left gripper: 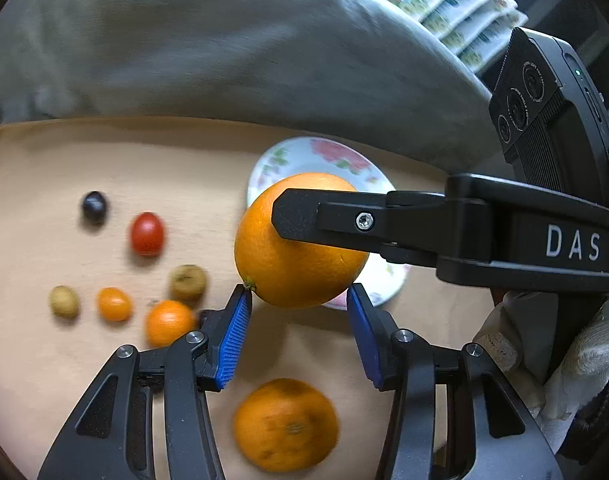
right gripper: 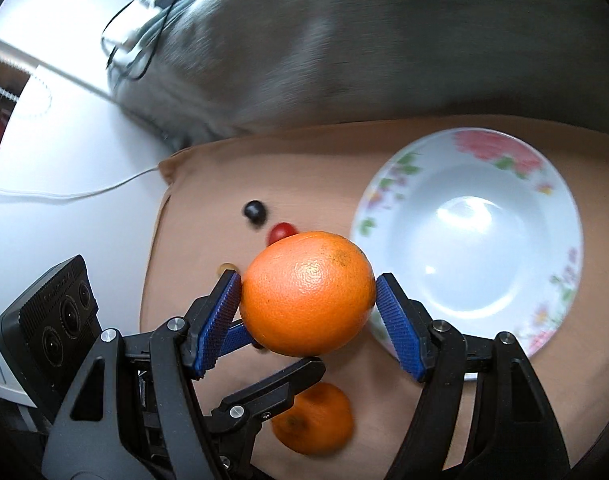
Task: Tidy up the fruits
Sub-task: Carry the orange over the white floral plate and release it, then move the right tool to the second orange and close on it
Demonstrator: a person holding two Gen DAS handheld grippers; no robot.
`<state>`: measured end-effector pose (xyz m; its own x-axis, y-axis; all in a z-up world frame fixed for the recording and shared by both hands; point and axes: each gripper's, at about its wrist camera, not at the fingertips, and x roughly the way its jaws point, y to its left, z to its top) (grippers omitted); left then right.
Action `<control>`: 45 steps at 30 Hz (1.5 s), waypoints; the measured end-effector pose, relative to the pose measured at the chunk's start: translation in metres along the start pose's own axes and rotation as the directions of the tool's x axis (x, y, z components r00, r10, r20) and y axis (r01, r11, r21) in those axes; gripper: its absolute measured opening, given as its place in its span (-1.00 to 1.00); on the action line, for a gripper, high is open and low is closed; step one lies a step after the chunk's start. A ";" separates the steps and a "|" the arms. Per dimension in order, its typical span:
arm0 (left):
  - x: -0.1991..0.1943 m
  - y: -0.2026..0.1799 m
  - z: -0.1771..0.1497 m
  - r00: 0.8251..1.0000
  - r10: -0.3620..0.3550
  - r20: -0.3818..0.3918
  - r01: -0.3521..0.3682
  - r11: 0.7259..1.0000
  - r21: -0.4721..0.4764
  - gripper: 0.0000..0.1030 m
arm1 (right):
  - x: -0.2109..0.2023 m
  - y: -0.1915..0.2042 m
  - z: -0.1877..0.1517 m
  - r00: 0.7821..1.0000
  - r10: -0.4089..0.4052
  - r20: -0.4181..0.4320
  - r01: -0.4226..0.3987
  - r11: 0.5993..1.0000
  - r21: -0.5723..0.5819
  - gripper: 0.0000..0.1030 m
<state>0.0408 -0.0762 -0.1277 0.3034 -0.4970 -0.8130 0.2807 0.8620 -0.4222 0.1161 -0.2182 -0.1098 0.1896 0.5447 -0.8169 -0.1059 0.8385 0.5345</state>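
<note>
A large orange (right gripper: 307,292) sits between the blue pads of my right gripper (right gripper: 307,284), which is shut on it, lifted above the tan cloth (right gripper: 208,184). In the left wrist view the same orange (left gripper: 296,264) hangs just past my left gripper (left gripper: 299,292), whose jaws are open and hold nothing; a black finger of the right gripper (left gripper: 304,216) crosses the fruit. The floral white plate (right gripper: 464,240) lies to the right, with no fruit on it. A tangerine (left gripper: 286,424) rests on the cloth below the left gripper.
Small fruits lie scattered on the left: a dark one (left gripper: 94,207), a red one (left gripper: 147,233), a brownish one (left gripper: 187,283), a yellowish one (left gripper: 64,301), two small orange ones (left gripper: 113,303). A grey cushion (left gripper: 224,60) borders the cloth behind. A gloved hand (left gripper: 584,360) is at right.
</note>
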 end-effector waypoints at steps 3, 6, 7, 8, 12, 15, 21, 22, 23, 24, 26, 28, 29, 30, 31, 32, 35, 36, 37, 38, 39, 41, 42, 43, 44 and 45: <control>0.012 -0.011 0.003 1.000 -0.011 -0.025 0.012 1.000 0.025 -0.06 | -0.014 -0.019 -0.006 1.000 -0.010 0.006 0.010 0.999 0.036 0.41; 0.033 -0.018 0.020 0.999 -0.015 -0.048 0.017 0.999 0.045 -0.07 | -0.020 -0.035 -0.011 1.000 -0.019 0.010 0.018 0.997 0.069 0.41; 0.039 -0.017 0.025 0.998 -0.015 -0.056 0.018 0.999 0.051 -0.08 | -0.022 -0.040 -0.012 1.000 -0.021 0.011 0.020 0.997 0.079 0.41; 0.042 -0.020 0.027 0.998 -0.016 -0.060 0.019 0.998 0.055 -0.08 | -0.024 -0.044 -0.013 1.000 -0.023 0.013 0.021 0.996 0.089 0.41; 0.048 -0.026 0.029 0.997 -0.020 -0.078 0.025 0.997 0.073 -0.08 | -0.025 -0.056 -0.016 1.000 -0.026 0.016 0.024 0.993 0.112 0.41; 0.052 -0.028 0.031 0.996 -0.021 -0.087 0.028 0.997 0.075 -0.11 | -0.025 -0.061 -0.015 1.000 -0.023 0.014 0.021 0.991 0.129 0.41; 0.058 -0.030 0.031 0.996 -0.015 -0.091 0.023 0.996 0.083 -0.23 | -0.032 -0.068 -0.012 0.999 -0.016 0.042 0.009 0.988 0.153 0.41; 0.059 -0.031 0.034 0.996 -0.015 -0.087 0.022 0.996 0.082 -0.23 | -0.035 -0.068 -0.011 0.999 -0.017 0.051 0.009 0.988 0.154 0.41; 0.058 -0.032 0.033 0.996 -0.013 -0.084 0.020 0.996 0.083 -0.23 | -0.037 -0.069 -0.009 0.998 -0.022 0.059 0.013 0.988 0.153 0.41; 0.055 -0.031 0.034 0.997 -0.010 -0.078 0.017 0.996 0.085 -0.23 | -0.040 -0.069 -0.009 0.997 -0.027 0.067 0.016 0.988 0.153 0.41; 0.050 -0.030 0.033 0.998 -0.005 -0.069 0.011 0.996 0.089 -0.23 | -0.046 -0.068 -0.008 0.996 -0.035 0.079 0.022 0.989 0.149 0.41; 0.046 -0.029 0.033 0.998 0.004 -0.061 0.002 0.996 0.092 -0.23 | -0.051 -0.068 -0.009 0.994 -0.050 0.093 0.037 0.989 0.140 0.41; 0.044 -0.028 0.033 0.998 0.010 -0.057 -0.005 0.996 0.092 -0.23 | -0.053 -0.068 -0.009 0.994 -0.057 0.098 0.043 0.990 0.136 0.41; 0.043 -0.027 0.033 0.998 0.014 -0.055 -0.009 0.996 0.090 -0.23 | -0.055 -0.067 -0.010 0.992 -0.068 0.103 0.054 0.990 0.131 0.41; 0.041 -0.025 0.032 0.998 0.020 -0.052 -0.015 0.996 0.088 -0.23 | -0.057 -0.067 -0.010 0.991 -0.077 0.106 0.064 0.990 0.126 0.41; 0.039 -0.024 0.032 0.999 0.023 -0.050 -0.018 0.996 0.087 -0.23 | -0.057 -0.065 -0.010 0.990 -0.086 0.109 0.073 0.990 0.122 0.41; 0.033 -0.019 0.030 0.998 0.036 -0.043 -0.032 0.996 0.083 -0.23 | -0.061 -0.065 -0.013 0.987 -0.107 0.118 0.094 0.990 0.109 0.41; 0.030 -0.016 0.029 0.998 0.041 -0.040 -0.038 0.996 0.080 -0.23 | -0.062 -0.063 -0.014 0.986 -0.115 0.121 0.103 0.989 0.104 0.41; 0.030 -0.018 0.031 0.998 0.045 -0.038 -0.042 0.996 0.076 -0.23 | -0.064 -0.062 -0.015 0.985 -0.122 0.123 0.110 0.989 0.097 0.41; 0.029 -0.016 0.029 0.998 0.049 -0.035 -0.046 0.996 0.073 -0.23 | -0.065 -0.061 -0.016 0.984 -0.126 0.124 0.115 0.989 0.090 0.41; 0.025 -0.011 0.028 0.998 0.055 -0.030 -0.052 0.996 0.068 -0.23 | -0.066 -0.059 -0.018 0.983 -0.132 0.127 0.123 0.989 0.081 0.41; 0.018 -0.003 0.027 0.998 0.066 -0.020 -0.064 0.996 0.057 -0.23 | -0.067 -0.055 -0.020 0.981 -0.141 0.132 0.134 0.989 0.064 0.41; 0.014 0.000 0.027 0.997 0.072 -0.013 -0.071 0.996 0.050 -0.23 | -0.068 -0.054 -0.022 0.980 -0.145 0.134 0.139 0.989 0.056 0.41; 0.010 0.003 0.026 0.997 0.078 -0.007 -0.077 0.996 0.042 -0.23 | -0.069 -0.053 -0.023 0.980 -0.148 0.136 0.142 0.989 0.050 0.41; 0.008 0.005 0.026 0.997 0.081 -0.004 -0.081 0.996 0.036 -0.20 | -0.069 -0.052 -0.025 0.980 -0.148 0.136 0.143 0.989 0.046 0.41; 0.004 0.009 0.024 0.996 0.084 0.000 -0.084 0.996 0.026 -0.18 | -0.070 -0.051 -0.026 0.980 -0.146 0.136 0.141 0.989 0.045 0.41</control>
<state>0.0668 -0.0728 -0.1254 0.3263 -0.4228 -0.8454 0.2779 0.8978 -0.3418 0.0828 -0.2989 -0.0858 0.3338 0.4096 -0.8490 -0.0344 0.9053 0.4233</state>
